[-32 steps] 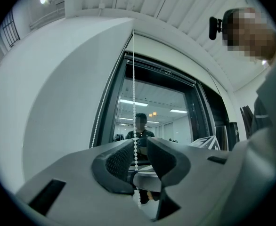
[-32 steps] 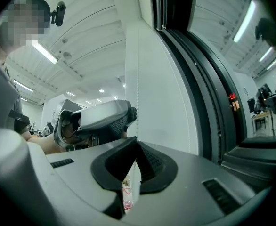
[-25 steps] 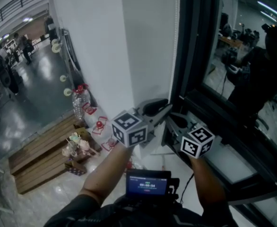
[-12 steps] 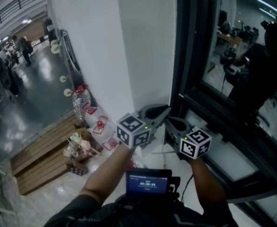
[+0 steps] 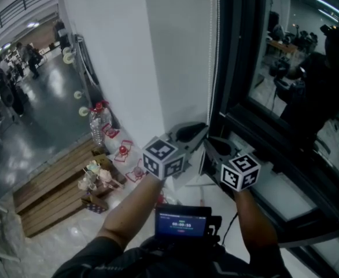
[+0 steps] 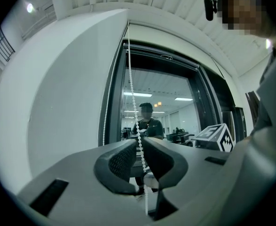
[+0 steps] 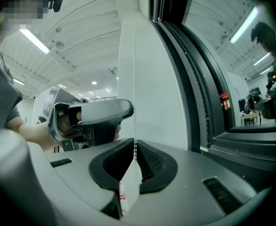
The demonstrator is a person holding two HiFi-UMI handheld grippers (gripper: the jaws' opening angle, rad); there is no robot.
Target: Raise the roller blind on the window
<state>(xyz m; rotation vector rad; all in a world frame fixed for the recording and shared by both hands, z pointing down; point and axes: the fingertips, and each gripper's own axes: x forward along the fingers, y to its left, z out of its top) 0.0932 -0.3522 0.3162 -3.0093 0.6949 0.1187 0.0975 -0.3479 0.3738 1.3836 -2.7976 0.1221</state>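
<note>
A white bead chain (image 5: 214, 68) hangs down the edge of the white wall beside the dark window frame (image 5: 233, 97). My left gripper (image 5: 197, 133) points level at it. In the left gripper view the chain (image 6: 132, 93) runs between the left gripper's (image 6: 139, 142) jaws with a little gap on either side; they have just been opening. My right gripper (image 5: 216, 147) sits just right of and below the left. Its jaws (image 7: 135, 142) have also just been opening, and the chain (image 7: 134, 102) passes at their tips, not pinched. The blind's fabric is out of view.
The window glass (image 5: 308, 80) reflects a person. Far below at the left lie a shiny floor (image 5: 36, 120), wooden boards (image 5: 48, 196), bottles (image 5: 97, 126) and small objects. A device with a lit screen (image 5: 182, 222) hangs at the person's chest.
Both grippers stay at the chain almost where they were. The left gripper's cube has shifted slightly to the right.
</note>
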